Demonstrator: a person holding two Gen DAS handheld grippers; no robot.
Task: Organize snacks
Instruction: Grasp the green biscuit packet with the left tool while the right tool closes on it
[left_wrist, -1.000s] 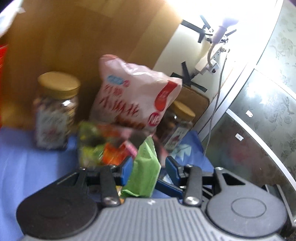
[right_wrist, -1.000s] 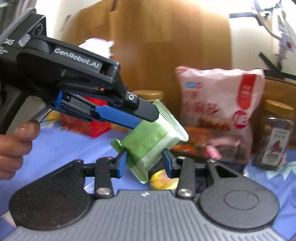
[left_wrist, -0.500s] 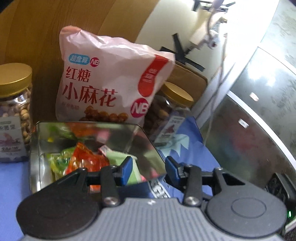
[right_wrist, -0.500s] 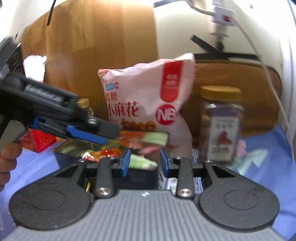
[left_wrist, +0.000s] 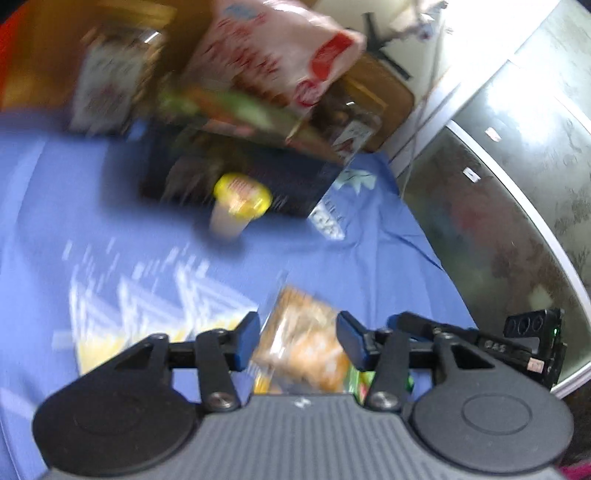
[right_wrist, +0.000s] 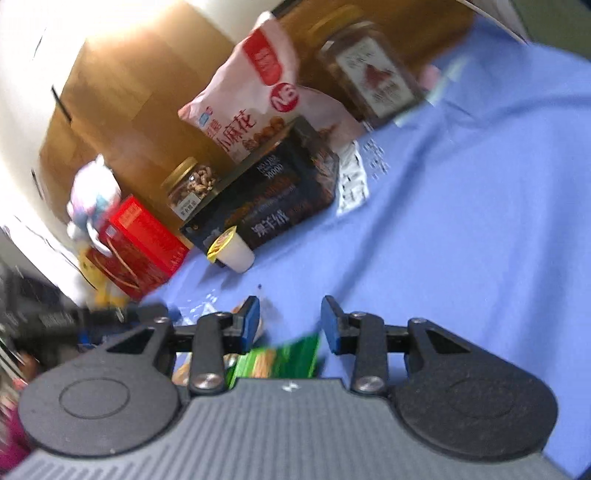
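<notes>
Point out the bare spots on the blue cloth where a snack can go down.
The widest bare stretch of blue cloth lies right of the dark tin, running toward the camera. Crowded: the back row with pink bag, jars and red box, the jelly cup before the tin, and loose packets near both grippers' jaws.

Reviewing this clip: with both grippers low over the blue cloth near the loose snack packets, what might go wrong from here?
1. The left gripper, jaws just opening, frames an orange snack packet lying beside a green packet; closing now might pinch both.
2. The right gripper hovers open above that green packet, so the grippers could collide.
3. The yellow-lidded cup lies tipped by the dark tin and may roll if bumped.
</notes>
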